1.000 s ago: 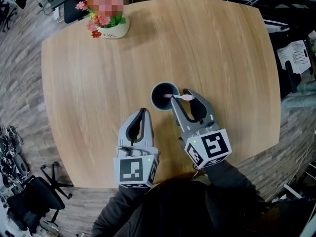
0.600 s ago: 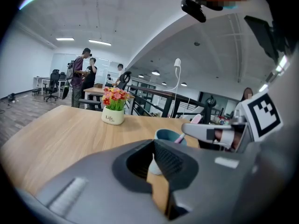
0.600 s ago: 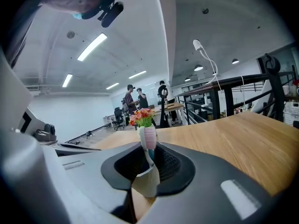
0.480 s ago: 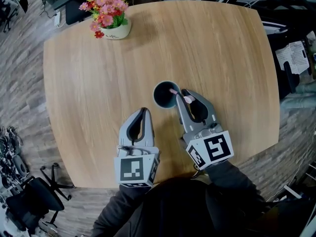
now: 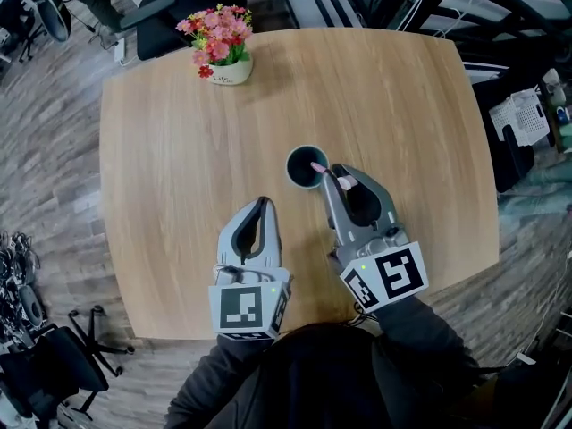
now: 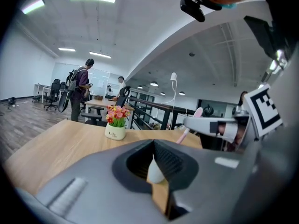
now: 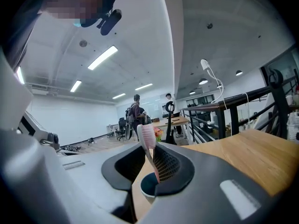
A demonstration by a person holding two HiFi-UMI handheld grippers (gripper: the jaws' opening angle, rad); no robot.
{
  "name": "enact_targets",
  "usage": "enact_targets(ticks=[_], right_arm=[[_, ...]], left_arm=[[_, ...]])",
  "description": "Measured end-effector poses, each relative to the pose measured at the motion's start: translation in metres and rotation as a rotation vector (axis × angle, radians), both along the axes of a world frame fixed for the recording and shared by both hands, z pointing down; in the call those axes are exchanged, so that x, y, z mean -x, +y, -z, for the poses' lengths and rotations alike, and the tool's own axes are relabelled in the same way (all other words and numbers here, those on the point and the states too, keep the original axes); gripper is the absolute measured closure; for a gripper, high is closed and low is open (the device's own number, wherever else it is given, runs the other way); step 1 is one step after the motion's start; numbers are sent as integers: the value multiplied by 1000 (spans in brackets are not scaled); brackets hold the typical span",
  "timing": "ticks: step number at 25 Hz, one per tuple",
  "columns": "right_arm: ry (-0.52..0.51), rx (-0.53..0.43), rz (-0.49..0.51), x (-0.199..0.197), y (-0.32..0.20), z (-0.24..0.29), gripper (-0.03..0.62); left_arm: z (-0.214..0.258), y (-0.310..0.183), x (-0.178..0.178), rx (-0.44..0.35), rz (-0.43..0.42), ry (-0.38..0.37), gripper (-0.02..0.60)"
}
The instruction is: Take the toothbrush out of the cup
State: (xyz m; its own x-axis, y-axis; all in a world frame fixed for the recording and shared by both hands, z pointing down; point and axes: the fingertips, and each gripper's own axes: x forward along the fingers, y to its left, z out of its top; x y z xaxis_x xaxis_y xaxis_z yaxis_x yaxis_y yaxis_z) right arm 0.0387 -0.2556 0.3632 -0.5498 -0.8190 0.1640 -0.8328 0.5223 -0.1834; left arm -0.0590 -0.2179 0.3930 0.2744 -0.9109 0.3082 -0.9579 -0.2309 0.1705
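Toothbrush [image 7: 148, 141] (pink) at cup [image 5: 296, 170] mouth

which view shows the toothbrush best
The right gripper view: the toothbrush stands up close between the right gripper's closing jaws, pink head up, handle reaching down to the cup. The head view shows only a pink bit at the cup's rim; the left gripper view shows it small and far off.

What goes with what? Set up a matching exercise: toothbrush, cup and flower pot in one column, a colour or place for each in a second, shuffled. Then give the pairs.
A. toothbrush
B. cup
C. flower pot

1. at the far left corner of the table
2. pink
3. near the table's middle

Pairs: A-2, B-3, C-1
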Motion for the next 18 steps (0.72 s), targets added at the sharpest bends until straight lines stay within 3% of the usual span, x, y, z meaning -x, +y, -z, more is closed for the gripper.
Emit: enact_targets(ticks=[14,18], right_arm=[[-26,-182,70,39,51,94,542],[-28,-199,85,46,58,102,542]], left_arm=[[66,29,26,-138,54,-5,574],[87,34,35,-222,69,8,574]])
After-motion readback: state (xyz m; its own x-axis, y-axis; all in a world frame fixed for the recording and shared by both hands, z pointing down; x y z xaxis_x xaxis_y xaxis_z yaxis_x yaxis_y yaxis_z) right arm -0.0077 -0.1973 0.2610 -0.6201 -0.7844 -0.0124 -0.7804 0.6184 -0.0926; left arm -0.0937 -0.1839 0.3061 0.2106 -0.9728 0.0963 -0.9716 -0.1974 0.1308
